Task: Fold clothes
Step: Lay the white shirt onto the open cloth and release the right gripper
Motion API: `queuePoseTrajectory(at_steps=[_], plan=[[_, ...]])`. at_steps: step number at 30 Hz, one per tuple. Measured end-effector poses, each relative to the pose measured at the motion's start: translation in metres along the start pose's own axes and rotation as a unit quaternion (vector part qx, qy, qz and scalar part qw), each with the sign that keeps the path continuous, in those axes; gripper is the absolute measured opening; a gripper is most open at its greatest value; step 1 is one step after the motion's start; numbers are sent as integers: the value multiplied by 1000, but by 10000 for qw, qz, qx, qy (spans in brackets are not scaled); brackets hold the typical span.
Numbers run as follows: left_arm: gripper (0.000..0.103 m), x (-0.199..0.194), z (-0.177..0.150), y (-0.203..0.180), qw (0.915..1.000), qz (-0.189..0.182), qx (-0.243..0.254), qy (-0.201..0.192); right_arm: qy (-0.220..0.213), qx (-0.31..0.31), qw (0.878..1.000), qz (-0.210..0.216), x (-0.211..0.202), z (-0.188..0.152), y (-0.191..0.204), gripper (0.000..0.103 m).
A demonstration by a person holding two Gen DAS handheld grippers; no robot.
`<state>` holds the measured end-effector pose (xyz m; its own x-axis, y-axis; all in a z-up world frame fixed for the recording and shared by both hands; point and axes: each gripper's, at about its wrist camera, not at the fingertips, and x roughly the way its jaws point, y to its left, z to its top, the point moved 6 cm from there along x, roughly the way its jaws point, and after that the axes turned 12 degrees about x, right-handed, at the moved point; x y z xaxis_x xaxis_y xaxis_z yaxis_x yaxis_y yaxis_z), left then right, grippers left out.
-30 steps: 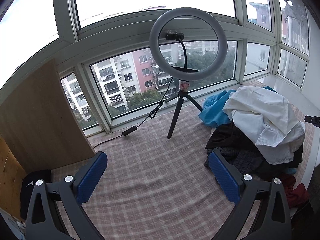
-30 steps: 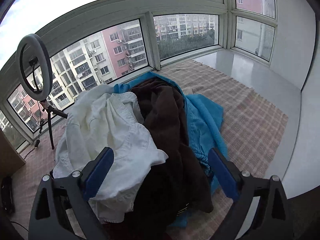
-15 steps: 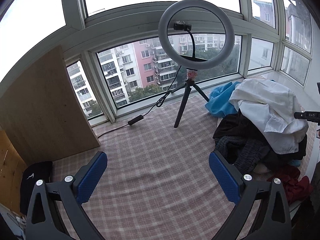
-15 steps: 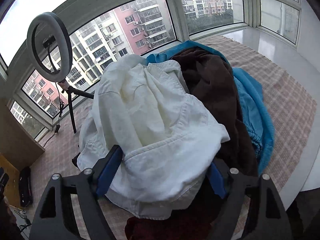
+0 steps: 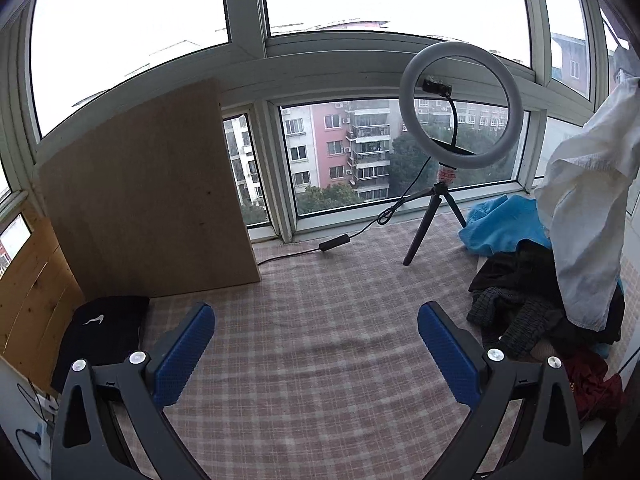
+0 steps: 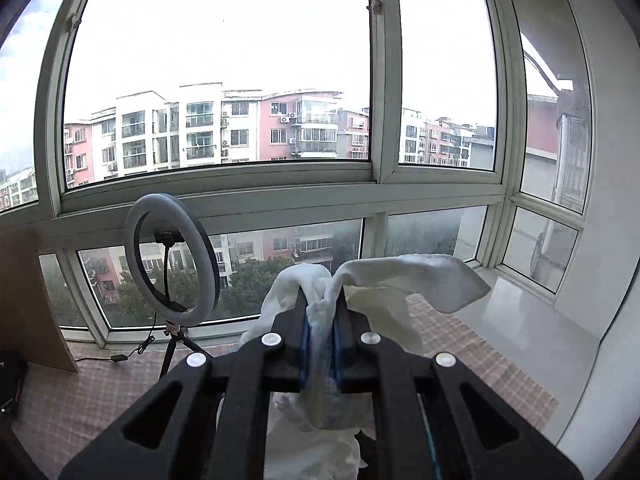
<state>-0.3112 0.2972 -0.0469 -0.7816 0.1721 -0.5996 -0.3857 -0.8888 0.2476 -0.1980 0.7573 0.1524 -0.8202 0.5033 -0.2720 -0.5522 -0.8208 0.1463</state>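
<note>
My right gripper (image 6: 322, 312) pinches a bunched fold of the white garment (image 6: 404, 280) and its jaws are still closing on the cloth. The garment hangs lifted in the air; in the left wrist view the white garment (image 5: 588, 216) dangles at the far right above the pile of clothes (image 5: 528, 312). That pile holds dark, blue and red pieces on the checked cloth (image 5: 320, 344). My left gripper (image 5: 316, 344) stands open over the bare checked cloth, well left of the pile, with nothing between its fingers.
A ring light on a tripod (image 5: 456, 128) stands by the window with its cable (image 5: 360, 236) trailing left. A wooden board (image 5: 148, 208) leans at the left. A black folded item (image 5: 104, 328) lies below it. A white sill (image 6: 532, 320) runs at the right.
My right gripper closed on the white garment and rose steeply, lifting it off the pile. My left gripper swung left, so the pile slid toward the right edge of its view.
</note>
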Motion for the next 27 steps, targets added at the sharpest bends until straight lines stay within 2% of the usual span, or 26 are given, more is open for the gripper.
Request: queuePoseTrajectory(at_steps=[3,7,10,13,15,19,21,23,27], plan=[[102,-14,-4,25,9998,29,-137,-160,-355,-197,9973,608,-42,49,62,8],[102,-35,-15,64,9989,100,-321,-322,-334,-648,9880,1359,-87,77,157,8],[102,-54,-30,99,9979,273,-434,-391,-178,-979,9769,1889,-111,75,231,8],[102,-76,-50,143,9959,588,-561,-405,35,-1191,9603,2520,-134,64,304,8],[102,-92,-66,174,9935,843,-660,-392,153,-1281,9457,2982,-155,52,356,8],[102,-119,-93,235,9862,1400,-828,-318,255,-1446,9136,3792,-194,31,428,8],[102,-128,-104,262,9823,1640,-868,-263,379,-1474,8997,4092,-208,17,447,8],[102,-135,-111,283,9793,1800,-891,-231,538,-1504,8923,4222,-210,1,455,8],[102,-135,-121,301,9791,1826,-887,-139,1154,-1552,8980,3953,-182,-56,439,8]])
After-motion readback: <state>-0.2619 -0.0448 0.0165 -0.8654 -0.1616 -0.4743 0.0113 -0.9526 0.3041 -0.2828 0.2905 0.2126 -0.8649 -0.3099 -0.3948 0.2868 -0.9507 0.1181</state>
